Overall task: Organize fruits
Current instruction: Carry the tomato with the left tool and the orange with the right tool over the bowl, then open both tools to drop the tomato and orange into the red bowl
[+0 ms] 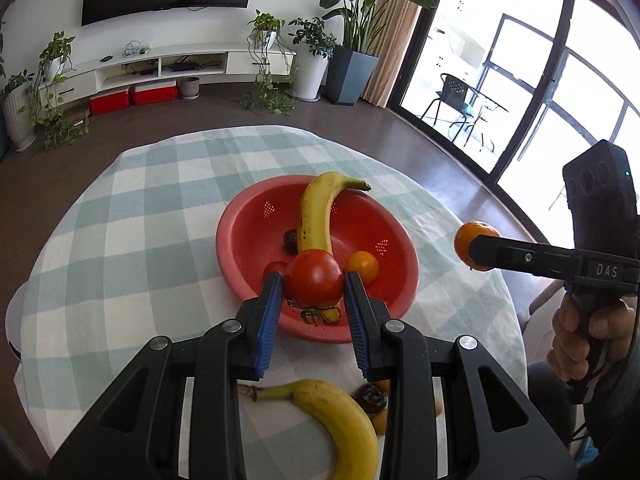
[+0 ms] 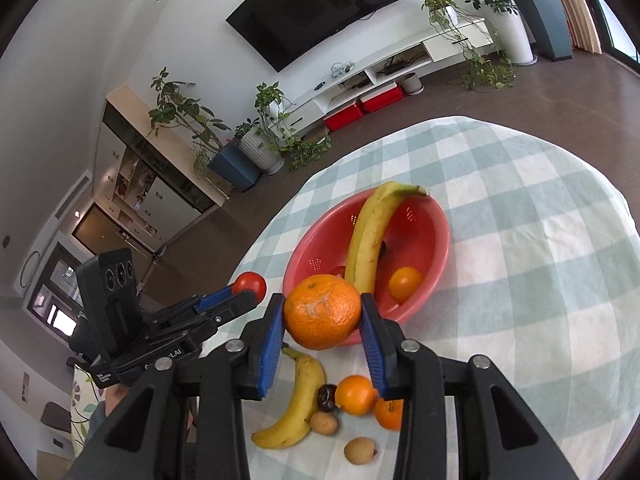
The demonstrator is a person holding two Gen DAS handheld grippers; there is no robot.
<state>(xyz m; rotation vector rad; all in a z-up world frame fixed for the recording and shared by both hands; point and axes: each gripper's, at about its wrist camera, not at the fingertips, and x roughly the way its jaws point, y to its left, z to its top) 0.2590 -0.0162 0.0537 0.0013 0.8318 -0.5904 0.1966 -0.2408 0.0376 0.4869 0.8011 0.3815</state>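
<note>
My left gripper (image 1: 311, 285) is shut on a red tomato (image 1: 314, 278) and holds it over the near rim of the red colander bowl (image 1: 240, 220). The bowl holds a banana (image 1: 316, 208), a small orange fruit (image 1: 363, 266) and a dark fruit (image 1: 290, 239). My right gripper (image 2: 323, 314) is shut on an orange (image 2: 322, 311) above the bowl's (image 2: 434, 240) near edge. It also shows at the right of the left wrist view (image 1: 476, 246). On the cloth lie a second banana (image 2: 298, 404), two more oranges (image 2: 355, 394), a dark fruit (image 2: 326, 397) and two pale loquats (image 2: 359, 450).
The round table carries a green-and-white checked cloth (image 1: 140, 220). Dark floor surrounds it, with a TV unit, potted plants (image 1: 312, 60) and glass doors behind. The loose fruit lies near the table's front edge.
</note>
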